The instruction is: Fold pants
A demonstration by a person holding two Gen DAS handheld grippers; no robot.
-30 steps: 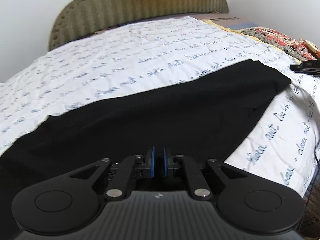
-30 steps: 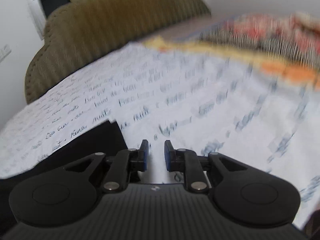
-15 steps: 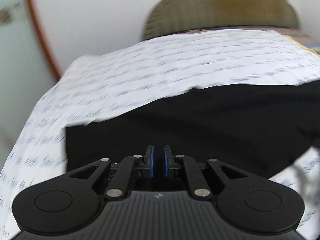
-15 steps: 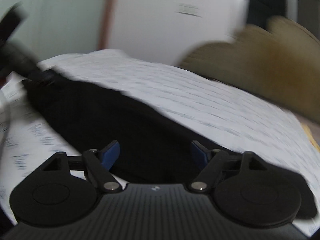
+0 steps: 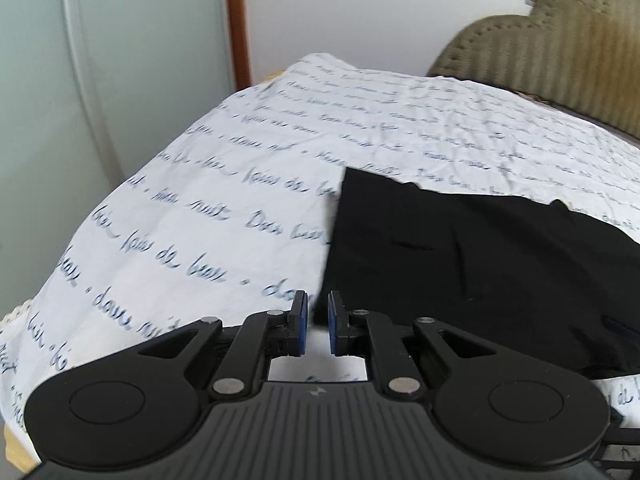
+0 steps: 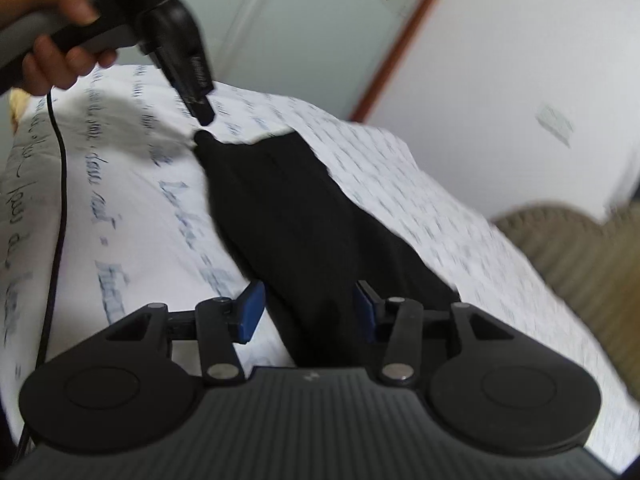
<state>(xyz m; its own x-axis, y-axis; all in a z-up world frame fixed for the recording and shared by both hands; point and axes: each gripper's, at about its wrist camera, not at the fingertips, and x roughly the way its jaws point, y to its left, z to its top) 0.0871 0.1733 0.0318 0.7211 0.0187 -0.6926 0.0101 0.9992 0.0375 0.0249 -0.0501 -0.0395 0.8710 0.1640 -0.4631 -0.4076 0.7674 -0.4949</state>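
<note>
Black pants [image 5: 480,260] lie flat on the white sheet [image 5: 200,208], waist end to the left. My left gripper [image 5: 317,328] is shut, with its tips right at the near waist corner; only sheet and a blurred dark edge show in the narrow gap. In the right wrist view a hand [image 6: 52,56] holds the left gripper [image 6: 205,120] just above that corner. My right gripper [image 6: 308,312] hovers farther along the pants [image 6: 304,220]. Its jaws are closing with the fabric lying between the fingers, and the pads do not press on it.
The bed's left edge drops toward pale green panels [image 5: 120,80] and a brown wooden frame [image 5: 238,20]. An olive padded headboard [image 5: 560,40] stands at the far right. A thin black cable [image 6: 60,200] trails from the left gripper across the sheet.
Both grippers swept left along the pants toward the waist end. The right gripper, nearly shut beyond the far end before, spread wide and is narrowing over the fabric. The left stayed shut.
</note>
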